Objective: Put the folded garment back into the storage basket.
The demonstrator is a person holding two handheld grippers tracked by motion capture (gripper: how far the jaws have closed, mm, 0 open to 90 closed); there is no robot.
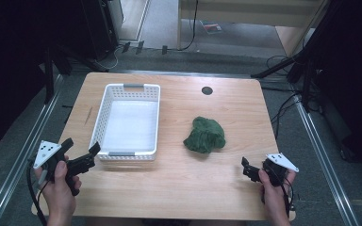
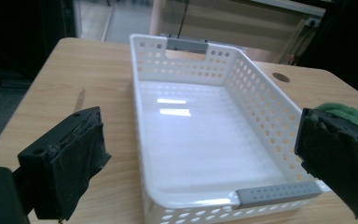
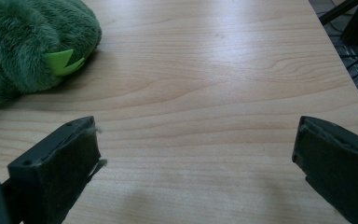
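Start of pick: both my hand-held grippers wide, empty. Right hand-held gripper point(image 1: 248, 168) must reach to 11 o'clock for green plush toy point(image 1: 204, 135); white basket point(image 1: 128, 156) waits by left hand-held gripper point(image 1: 86, 154).

- Fuzzy dark-green plush toy point(image 1: 205, 135), crumpled in a heap, with a light-green jagged felt patch, lying on the wooden tabletop point(image 1: 184, 183) right of centre.
- White perforated plastic basket point(image 1: 104, 110) with grey handles, upright and empty, left of the toy, apart from it.
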